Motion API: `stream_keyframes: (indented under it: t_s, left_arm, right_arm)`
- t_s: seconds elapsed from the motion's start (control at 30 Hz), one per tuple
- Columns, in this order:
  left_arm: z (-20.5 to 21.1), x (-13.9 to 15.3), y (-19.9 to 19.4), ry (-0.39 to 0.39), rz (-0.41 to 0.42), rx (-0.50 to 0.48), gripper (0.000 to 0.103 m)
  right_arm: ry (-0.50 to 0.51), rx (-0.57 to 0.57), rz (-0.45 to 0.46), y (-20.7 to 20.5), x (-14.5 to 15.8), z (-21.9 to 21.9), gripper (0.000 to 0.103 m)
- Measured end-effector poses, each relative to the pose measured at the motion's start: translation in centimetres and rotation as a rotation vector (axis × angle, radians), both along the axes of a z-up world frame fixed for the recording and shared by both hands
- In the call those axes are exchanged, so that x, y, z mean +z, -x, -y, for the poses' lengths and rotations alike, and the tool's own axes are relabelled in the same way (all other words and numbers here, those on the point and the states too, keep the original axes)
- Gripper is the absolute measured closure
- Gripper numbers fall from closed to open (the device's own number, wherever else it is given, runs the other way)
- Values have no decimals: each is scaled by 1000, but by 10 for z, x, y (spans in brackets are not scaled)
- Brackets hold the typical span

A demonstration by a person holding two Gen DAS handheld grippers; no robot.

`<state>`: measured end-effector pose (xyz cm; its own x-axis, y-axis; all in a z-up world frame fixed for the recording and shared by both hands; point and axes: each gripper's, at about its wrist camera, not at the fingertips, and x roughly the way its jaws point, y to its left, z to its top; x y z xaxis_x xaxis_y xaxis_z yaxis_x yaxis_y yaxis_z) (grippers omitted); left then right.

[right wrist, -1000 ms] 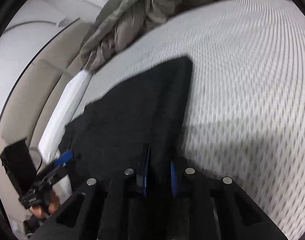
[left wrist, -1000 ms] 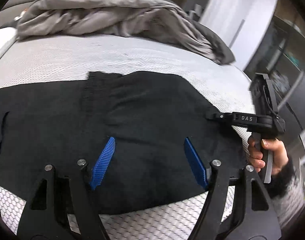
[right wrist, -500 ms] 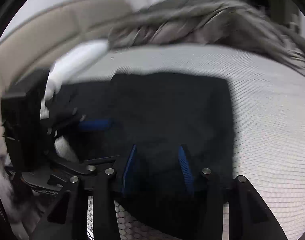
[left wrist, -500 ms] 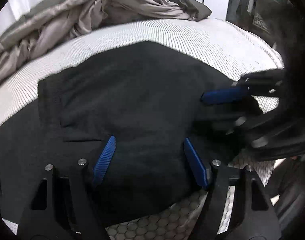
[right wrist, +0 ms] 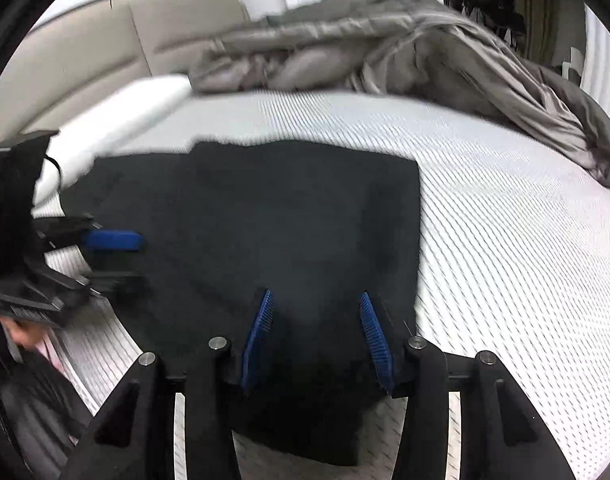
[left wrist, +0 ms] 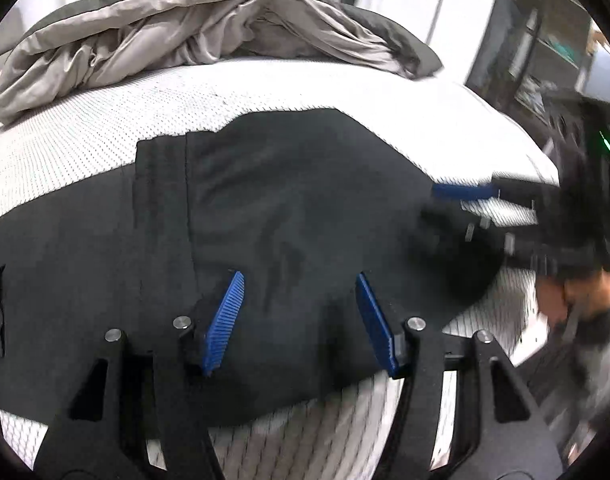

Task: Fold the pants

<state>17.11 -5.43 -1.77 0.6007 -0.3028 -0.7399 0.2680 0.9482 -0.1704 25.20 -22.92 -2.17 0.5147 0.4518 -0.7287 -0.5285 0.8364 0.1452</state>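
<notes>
I have the black fabric pants lying flat across the white textured mattress, doubled over near the bed's edge, so a next fold has room. My left gripper hangs over the cloth with its blue ribbed pads spread, pinching nothing. My right gripper is likewise spread above the folded end, empty. The crumpled grey duvet sits well apart, behind.

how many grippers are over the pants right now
2. The left gripper hangs over the black pants near edge, jaws open; the right gripper is at their right end, jaws open too.
</notes>
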Motion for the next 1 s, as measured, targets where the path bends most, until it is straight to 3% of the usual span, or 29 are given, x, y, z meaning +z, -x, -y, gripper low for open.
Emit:
stream_keyframes:
  t_s: [0.1, 0.17, 0.27, 0.37, 0.47, 0.57, 0.63, 0.73, 0.83, 0.93, 1.0]
  left_arm:
    - [9, -12, -34, -50, -35, 29, 49]
    - [11, -19, -40, -103, -39, 24, 58]
    - [-4, -23, -41, -88, -37, 13, 63]
    - [-18, -25, -32, -61, -30, 6, 67]
    - [-20, -17, -29, -65, -15, 30, 67]
    - [-18, -1, -25, -27, 43, 47, 67]
    - [-8, 0, -39, -47, 37, 62, 67]
    - [1, -20, -66, -80, -50, 92, 67]
    - [-2, -27, -74, -66, -57, 112, 67]
    - [-10, -26, -70, -44, -54, 95, 67]
    - [-12, -26, -67, -37, -51, 75, 67]
  right_arm:
    - [-48, 27, -80, -10, -17, -29, 56]
    - [3, 76, -120, -15, -35, -49, 56]
    - [90, 155, -68, -7, -41, -50, 56]
    - [175, 49, -39, -4, -41, -12, 57]
    - [76, 20, -82, -5, -37, 18, 58]
    - [-14, -10, -42, 5, -15, 21, 58]
    - [-54, -9, -28, -5, -8, 13, 58]
    - [-36, 9, -46, -14, -14, -23, 58]
    - [2, 59, -164, -33, -38, -57, 58]
    - [-20, 91, -202, -36, -46, -49, 58]
    - [43, 42, -177, -36, -44, -32, 58]
